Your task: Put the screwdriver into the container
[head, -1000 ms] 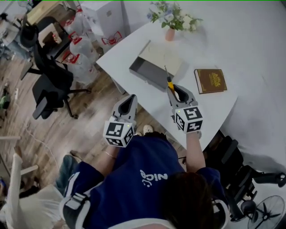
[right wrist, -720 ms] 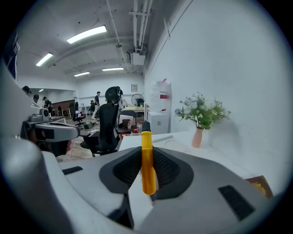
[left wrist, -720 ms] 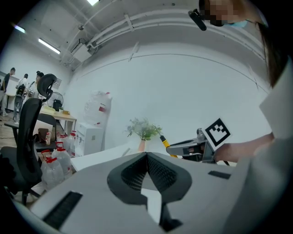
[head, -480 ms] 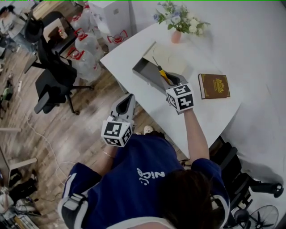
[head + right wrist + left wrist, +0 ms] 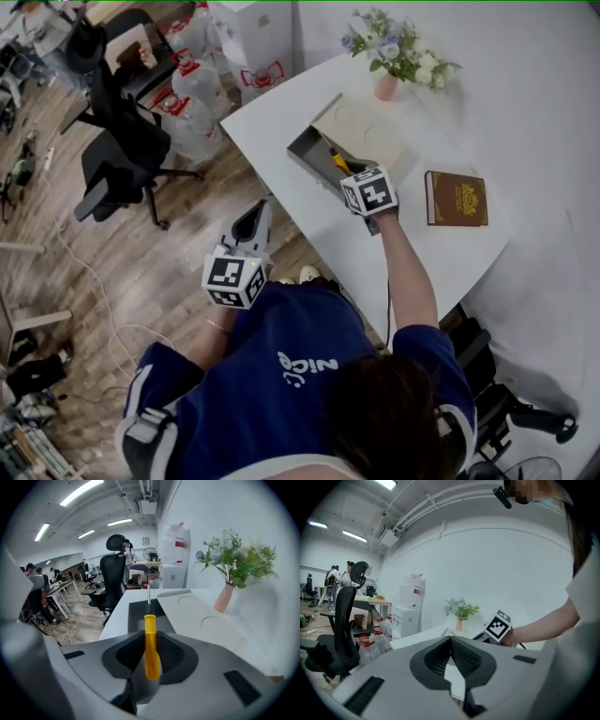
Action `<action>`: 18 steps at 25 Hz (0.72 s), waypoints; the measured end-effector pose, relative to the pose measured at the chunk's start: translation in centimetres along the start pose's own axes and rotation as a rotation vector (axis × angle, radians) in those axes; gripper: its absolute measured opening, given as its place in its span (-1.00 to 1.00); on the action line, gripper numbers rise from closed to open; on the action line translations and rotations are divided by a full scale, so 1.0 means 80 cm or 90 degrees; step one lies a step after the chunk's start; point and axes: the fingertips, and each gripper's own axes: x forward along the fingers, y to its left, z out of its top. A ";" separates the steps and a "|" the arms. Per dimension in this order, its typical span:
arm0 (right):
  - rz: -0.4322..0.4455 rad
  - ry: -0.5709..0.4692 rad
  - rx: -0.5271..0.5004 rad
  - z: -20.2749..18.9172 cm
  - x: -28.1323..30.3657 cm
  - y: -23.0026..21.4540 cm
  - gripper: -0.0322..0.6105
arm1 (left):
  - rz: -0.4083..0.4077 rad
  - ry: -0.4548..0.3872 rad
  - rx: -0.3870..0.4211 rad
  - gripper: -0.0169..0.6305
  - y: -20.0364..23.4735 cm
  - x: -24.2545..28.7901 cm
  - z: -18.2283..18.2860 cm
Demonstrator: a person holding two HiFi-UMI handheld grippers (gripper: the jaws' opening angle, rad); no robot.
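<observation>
Screwdriver [image 5: 151,653]: yellow handle, thin metal shaft. Pinched in right tool [image 5: 149,641], tip pointing over dark container [image 5: 137,613] on white desk [image 5: 115,620]. Left tool [image 5: 451,638] pressed together, empty.

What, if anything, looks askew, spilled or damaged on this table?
Nothing stands out. The container has its lid offset to one side, leaving the dark opening exposed, which suits the task. The right claw holds the screwdriver pointed toward it. The vase is upright and the book lies flat.
</observation>
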 end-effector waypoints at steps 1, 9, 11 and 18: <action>0.002 0.014 -0.006 -0.002 0.006 -0.001 -0.61 | 0.006 0.000 -0.001 -0.90 0.003 -0.001 0.000; 0.019 0.101 0.005 -0.029 0.043 -0.005 -0.61 | 0.036 0.014 0.009 -0.90 0.017 -0.006 -0.007; 0.024 0.126 0.008 -0.029 0.047 -0.004 -0.61 | 0.041 0.016 0.005 -0.90 0.019 -0.008 -0.008; 0.035 0.206 0.005 -0.045 0.060 -0.004 -0.61 | 0.043 0.012 0.022 -0.90 0.012 -0.011 -0.008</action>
